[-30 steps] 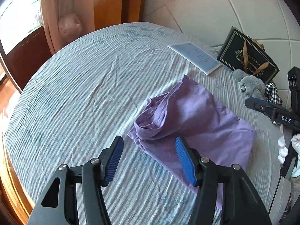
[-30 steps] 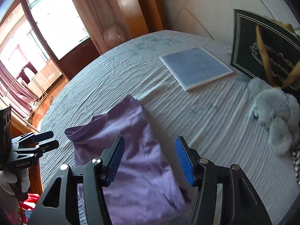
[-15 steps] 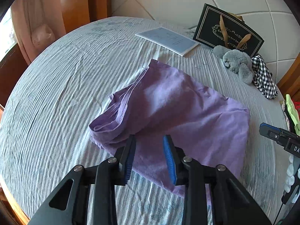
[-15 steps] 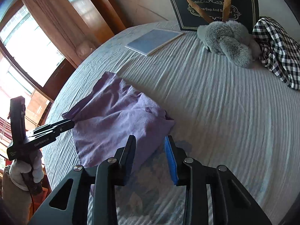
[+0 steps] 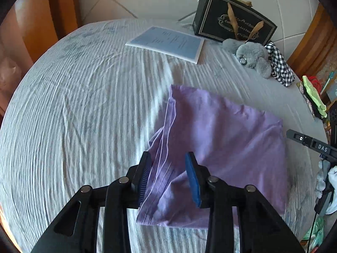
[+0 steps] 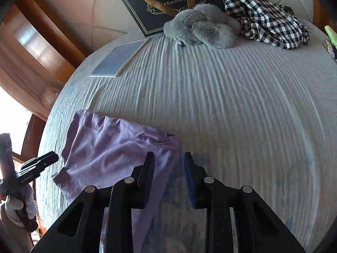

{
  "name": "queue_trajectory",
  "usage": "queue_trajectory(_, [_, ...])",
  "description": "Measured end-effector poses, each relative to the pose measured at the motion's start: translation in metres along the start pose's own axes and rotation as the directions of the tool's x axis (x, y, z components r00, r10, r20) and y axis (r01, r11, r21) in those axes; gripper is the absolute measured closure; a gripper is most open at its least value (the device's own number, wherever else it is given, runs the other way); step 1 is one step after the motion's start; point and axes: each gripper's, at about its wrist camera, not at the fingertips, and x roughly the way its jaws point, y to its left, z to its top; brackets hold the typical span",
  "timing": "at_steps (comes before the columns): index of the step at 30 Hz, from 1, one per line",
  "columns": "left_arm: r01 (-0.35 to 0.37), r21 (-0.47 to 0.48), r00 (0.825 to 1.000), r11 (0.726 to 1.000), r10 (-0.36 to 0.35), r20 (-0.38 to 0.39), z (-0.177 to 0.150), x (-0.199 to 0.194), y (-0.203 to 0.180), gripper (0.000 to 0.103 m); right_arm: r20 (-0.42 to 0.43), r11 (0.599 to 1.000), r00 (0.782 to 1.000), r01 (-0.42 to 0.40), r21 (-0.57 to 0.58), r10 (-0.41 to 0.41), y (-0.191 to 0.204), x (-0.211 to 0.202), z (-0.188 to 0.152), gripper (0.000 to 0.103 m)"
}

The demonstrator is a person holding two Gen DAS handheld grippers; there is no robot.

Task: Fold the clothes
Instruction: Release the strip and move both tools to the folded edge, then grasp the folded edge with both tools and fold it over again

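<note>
Both wrist views low over purple garment (image 5: pixel 221 139).

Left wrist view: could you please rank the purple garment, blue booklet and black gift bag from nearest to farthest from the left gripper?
From the left gripper:
1. Purple garment, between its fingers.
2. Blue booklet, mid-bed, ahead.
3. Black gift bag, against the headboard, ahead and right.
</note>
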Motion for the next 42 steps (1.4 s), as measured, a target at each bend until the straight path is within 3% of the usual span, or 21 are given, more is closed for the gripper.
queue_trajectory(1, [0.012,0.022,1.0,1.0,-0.012,0.013,0.01,0.003,-0.002,0.052,0.012,1.0,1.0,-0.001,0.016,0.001,0.001,-0.003,-0.001,0.072])
queue_trajectory(3, [0.018,0.062,1.0,0.998,-0.019,0.016,0.03,0.018,-0.008,0.052,0.031,0.998,1.0,0.001,0.058,-0.003,0.0,-0.005,-0.001,0.049])
queue_trajectory(4, [0.016,0.077,1.0,0.997,-0.017,0.011,0.039,0.027,-0.01,0.052,0.04,0.997,0.999,0.002,0.078,-0.005,0.0,-0.007,-0.001,0.044])
queue_trajectory(9, [0.012,0.099,0.999,0.995,-0.007,-0.052,0.062,0.068,-0.008,0.052,0.055,0.988,0.998,0.008,0.155,-0.017,-0.001,0.0,0.005,0.035])
queue_trajectory(11, [-0.007,0.114,0.997,0.993,0.015,-0.072,0.062,0.077,-0.006,0.075,0.041,0.986,0.999,0.017,0.168,-0.024,-0.001,0.008,0.01,0.034])
queue_trajectory(12, [-0.026,0.123,0.996,0.992,0.036,-0.079,0.06,0.081,-0.006,0.099,0.025,0.986,0.999,0.025,0.163,-0.03,0.001,0.013,0.012,0.04])
queue_trajectory(13, [-0.043,0.132,0.995,0.99,0.054,-0.083,0.059,0.083,-0.005,0.1,-0.002,0.989,0.999,0.038,0.146,-0.039,0.005,0.02,0.013,0.052])
queue_trajectory(14, [-0.057,0.14,0.994,0.988,0.07,-0.082,0.059,0.086,-0.005,0.1,-0.029,0.99,0.998,0.061,0.125,-0.058,0.009,0.027,0.014,0.085])
queue_trajectory(15, [-0.072,0.149,0.993,0.986,0.085,-0.082,0.058,0.088,-0.005,0.101,-0.05,0.989,0.995,0.097,0.108,-0.092,0.012,0.034,0.015,0.093])
queue_trajectory(20, [-0.114,0.149,0.99,0.982,0.125,-0.065,0.058,0.095,-0.001,0.1,-0.023,0.963,0.987,0.159,0.216,-0.158,0.004,0.039,0.016,0.092])
queue_trajectory(23, [-0.089,0.136,0.993,0.987,0.099,-0.064,0.053,0.083,0.004,0.095,0.026,0.963,0.99,0.126,0.239,-0.136,0.009,0.025,0.011,0.08])
queue_trajectory(24, [-0.057,0.124,0.996,0.991,0.065,-0.058,0.049,0.073,0.007,0.089,0.046,0.967,0.991,0.109,0.23,-0.122,0.014,0.015,0.006,0.08])
queue_trajectory(27, [0.016,0.125,0.999,0.992,-0.011,-0.042,0.028,0.041,0.013,0.053,0.051,0.981,0.994,0.083,0.173,-0.093,0.036,-0.01,-0.016,0.078])
queue_trajectory(28, [0.035,0.131,0.999,0.991,-0.03,-0.04,0.02,0.032,0.014,0.053,0.042,0.983,0.995,0.084,0.162,-0.092,0.042,-0.015,-0.026,0.077])
queue_trajectory(30, [0.062,0.139,0.997,0.988,-0.055,-0.052,0.003,0.02,0.015,0.053,0.024,0.985,0.995,0.094,0.147,-0.098,0.05,-0.022,-0.046,0.055])
queue_trajectory(34, [0.072,0.131,0.996,0.989,-0.065,-0.06,-0.023,0.013,0.013,0.053,-0.013,0.985,0.994,0.11,0.131,-0.109,0.057,-0.023,-0.081,0.052])
queue_trajectory(38, [0.061,0.1,0.996,0.993,-0.054,-0.075,-0.031,0.025,0.017,0.064,-0.043,0.986,0.992,0.123,0.11,-0.119,0.062,-0.013,-0.095,0.052])
queue_trajectory(39, [0.067,0.092,0.995,0.993,-0.06,-0.083,-0.032,0.029,0.017,0.08,-0.049,0.986,0.991,0.129,0.1,-0.125,0.064,-0.011,-0.098,0.054])
queue_trajectory(40, [0.072,0.091,0.993,0.993,-0.063,-0.095,-0.033,0.033,0.016,0.103,-0.056,0.987,0.99,0.135,0.091,-0.131,0.066,-0.008,-0.1,0.058])
queue_trajectory(41, [0.045,0.111,0.995,0.993,-0.035,-0.095,-0.034,0.035,0.015,0.103,-0.062,0.987,0.989,0.141,0.081,-0.137,0.068,-0.005,-0.102,0.076])
queue_trajectory(42, [0.004,0.149,0.996,0.989,0.009,-0.084,-0.035,0.035,0.012,0.103,-0.068,0.987,0.987,0.147,0.071,-0.142,0.07,-0.003,-0.104,0.084])
